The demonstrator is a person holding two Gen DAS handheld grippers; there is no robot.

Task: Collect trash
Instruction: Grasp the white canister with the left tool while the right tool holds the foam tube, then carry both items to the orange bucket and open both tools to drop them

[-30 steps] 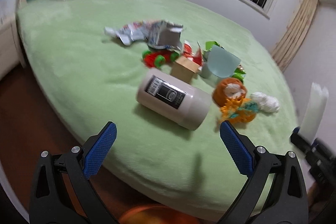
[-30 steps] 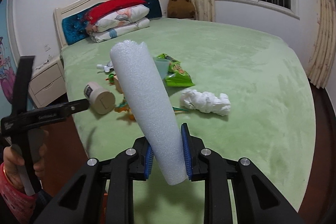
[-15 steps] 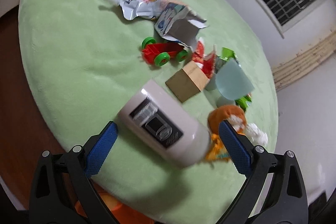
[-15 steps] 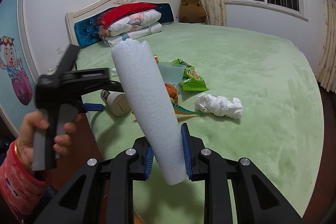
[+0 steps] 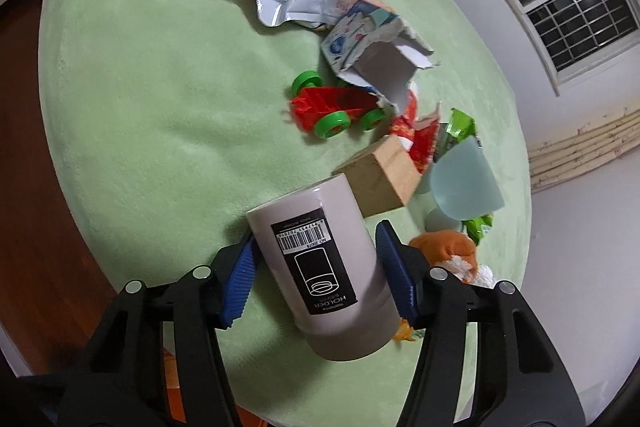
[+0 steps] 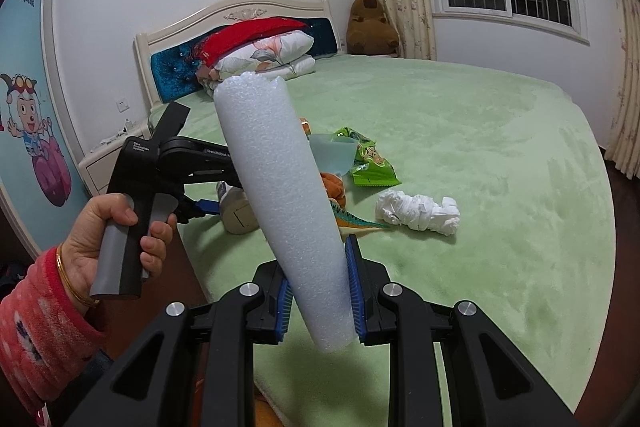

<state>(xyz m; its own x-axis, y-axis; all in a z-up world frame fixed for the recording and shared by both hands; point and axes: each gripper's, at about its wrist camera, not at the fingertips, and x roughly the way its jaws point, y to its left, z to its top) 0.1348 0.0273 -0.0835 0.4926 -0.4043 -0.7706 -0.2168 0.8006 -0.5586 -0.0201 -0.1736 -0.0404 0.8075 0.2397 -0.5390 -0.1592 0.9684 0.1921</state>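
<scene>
My left gripper (image 5: 320, 273) has its blue pads against both sides of a beige cylindrical holder cup (image 5: 326, 267) lying on the green bed (image 5: 140, 99). It also shows in the right wrist view (image 6: 236, 213). My right gripper (image 6: 320, 287) is shut on a white foam tube (image 6: 280, 195) and holds it up over the bed's near edge. A foil pouch (image 5: 288, 3), torn carton (image 5: 376, 47), red wrapper (image 5: 416, 131), green snack bag (image 6: 368, 159) and crumpled tissue (image 6: 416, 211) lie on the bed.
A red toy car (image 5: 336, 107), wooden block (image 5: 380, 179), pale blue cup (image 5: 464, 183), orange plush (image 5: 444, 247) and toy dinosaur (image 6: 352, 221) lie among the trash. Pillows (image 6: 264, 59) and a teddy bear (image 6: 370, 23) sit by the headboard. Something orange shows below the bed edge (image 5: 176, 379).
My left gripper moved forward onto the holder cup and closed from wide open onto its sides. My right gripper kept hold of the foam tube and shifted slightly.
</scene>
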